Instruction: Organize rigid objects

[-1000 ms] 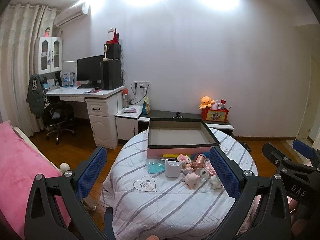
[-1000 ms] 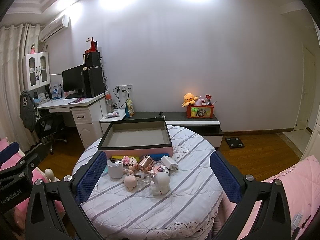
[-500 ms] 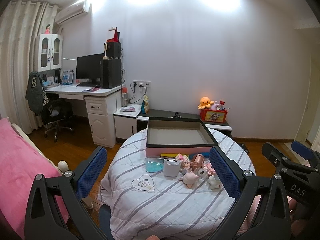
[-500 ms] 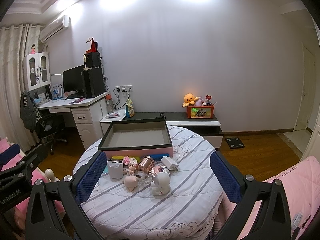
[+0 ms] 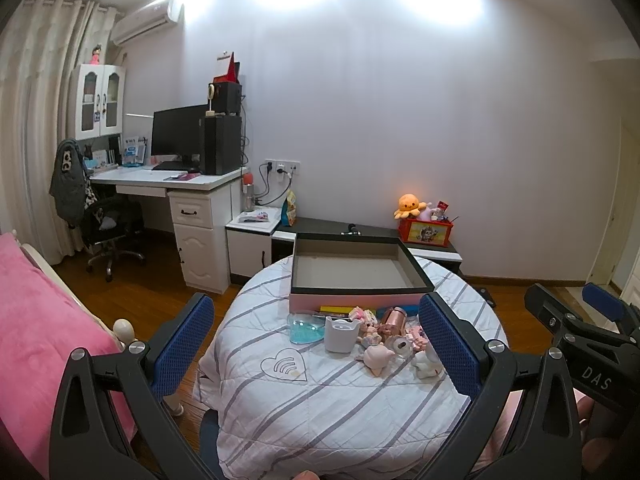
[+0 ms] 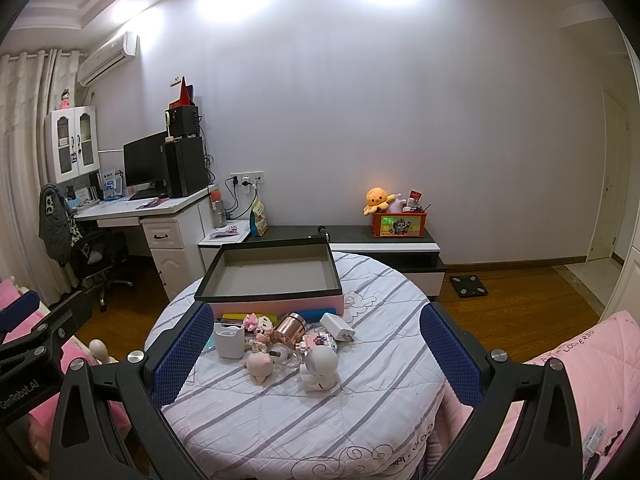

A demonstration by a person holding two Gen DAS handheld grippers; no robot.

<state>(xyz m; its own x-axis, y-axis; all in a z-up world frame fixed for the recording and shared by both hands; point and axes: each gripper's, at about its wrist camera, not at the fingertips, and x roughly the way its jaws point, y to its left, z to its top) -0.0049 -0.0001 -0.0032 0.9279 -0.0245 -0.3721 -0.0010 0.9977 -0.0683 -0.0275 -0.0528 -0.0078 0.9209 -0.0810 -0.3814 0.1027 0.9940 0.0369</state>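
Your left hand-held gripper (image 5: 316,354) is held above the near edge of the round table (image 5: 320,412), its blue pads (image 5: 182,344) spread wide apart with nothing between them. Your right hand-held gripper (image 6: 316,354) is likewise wide apart and empty, raised in front of the same table.

Take the shallow box (image 5: 352,270) at the far side of the table as your landmark: it has a black rim and a pink outer wall, and its grey inside holds nothing that shows. All the small things lie in a cluster just in front of that pink wall. Closest to the wall are a yellow bar (image 6: 240,317) and a blue block (image 6: 316,314). In front of the box toward its left corner stands a white cup (image 5: 340,334), with a clear blue heart-shaped dish (image 5: 305,327) touching it on the left. Before the middle of the box a copper can (image 6: 290,326) lies tilted among small pink figures. A white charger (image 6: 337,326) lies in front of the box's right corner. Farthest from the box sit a pink pig (image 6: 259,364), a clear bottle (image 6: 286,356) beside it, and a white round-headed toy (image 6: 320,368).
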